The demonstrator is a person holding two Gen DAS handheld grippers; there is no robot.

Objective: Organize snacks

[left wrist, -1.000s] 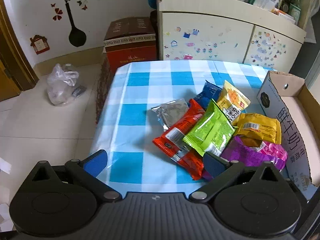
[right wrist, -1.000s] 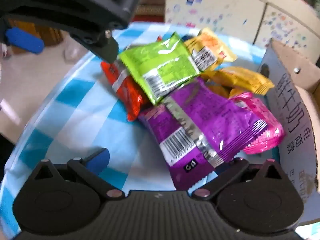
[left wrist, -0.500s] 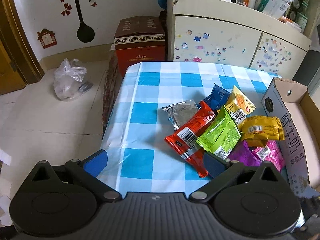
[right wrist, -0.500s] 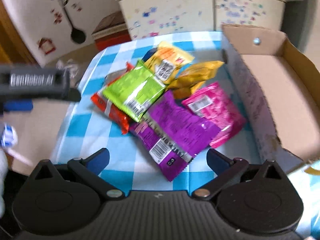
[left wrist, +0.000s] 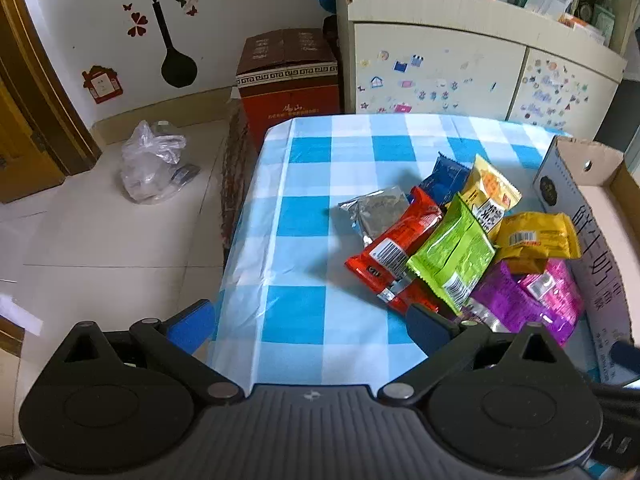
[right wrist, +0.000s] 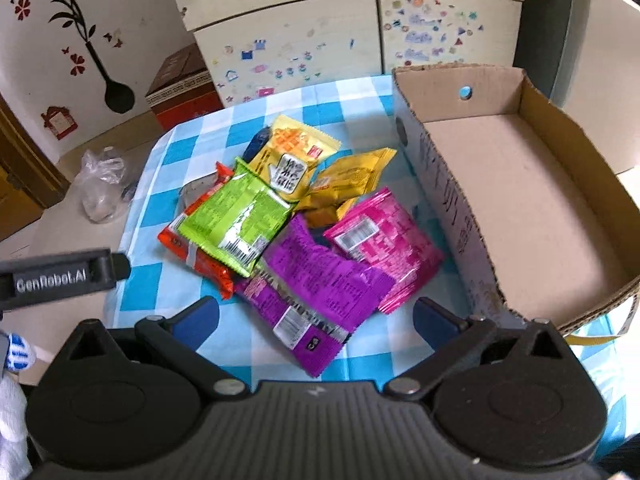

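Snack packets (right wrist: 304, 224) lie heaped at the checked tablecloth's (left wrist: 312, 216) right edge, touching the open cardboard box (right wrist: 532, 184). My left tongs (left wrist: 310, 326) and right tongs (right wrist: 316, 320) hover spread apart, gripping nothing.

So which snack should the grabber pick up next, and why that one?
Probably the right gripper should dip down and close on the purple packet. Both grippers are open and hold nothing, the box has no snacks in it, and the purple packet lies nearest, at the front of the pile between the open fingers.
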